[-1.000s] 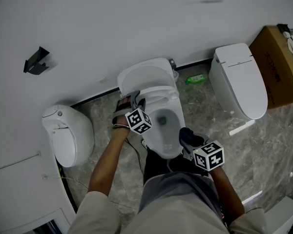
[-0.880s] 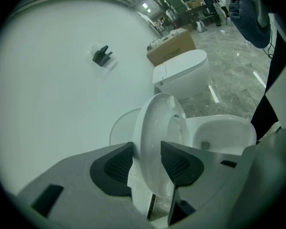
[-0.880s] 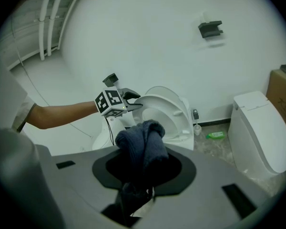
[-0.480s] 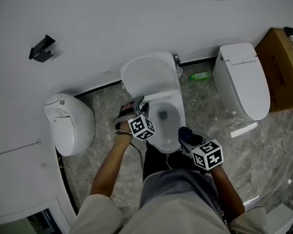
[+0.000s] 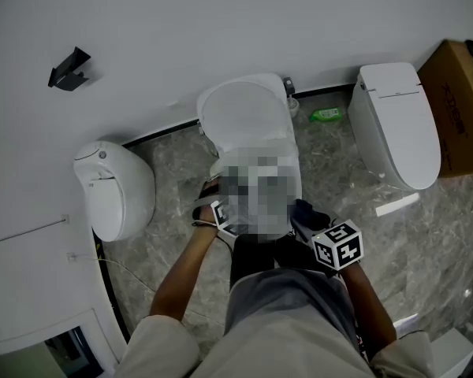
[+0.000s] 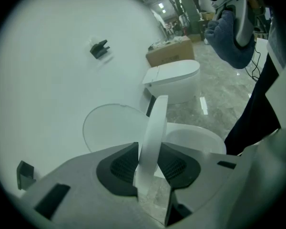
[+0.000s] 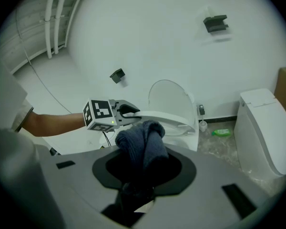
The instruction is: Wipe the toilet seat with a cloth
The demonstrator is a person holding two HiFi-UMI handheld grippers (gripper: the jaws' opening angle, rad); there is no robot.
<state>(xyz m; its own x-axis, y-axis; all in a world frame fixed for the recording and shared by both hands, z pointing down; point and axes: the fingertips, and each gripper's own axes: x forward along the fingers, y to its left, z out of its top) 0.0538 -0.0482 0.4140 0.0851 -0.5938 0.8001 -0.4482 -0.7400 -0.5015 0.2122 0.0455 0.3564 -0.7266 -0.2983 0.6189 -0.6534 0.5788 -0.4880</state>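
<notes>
Marble floor [image 5: 331, 172]; left hand-held gripper [image 6: 148, 164] just closed on toilet seat [image 6: 155, 128], right hand-held gripper [image 7: 142, 171] clamped on cloth [image 7: 143, 144]

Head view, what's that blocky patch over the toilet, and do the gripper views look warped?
Head view: the patch over the toilet is a mosaic added afterwards, not glare; the rest is sharp and evenly lit. Left gripper view: fisheye with black corners, the near seat looks soft. Right gripper view: same fisheye, wall bowed, cloth sharp.
</notes>
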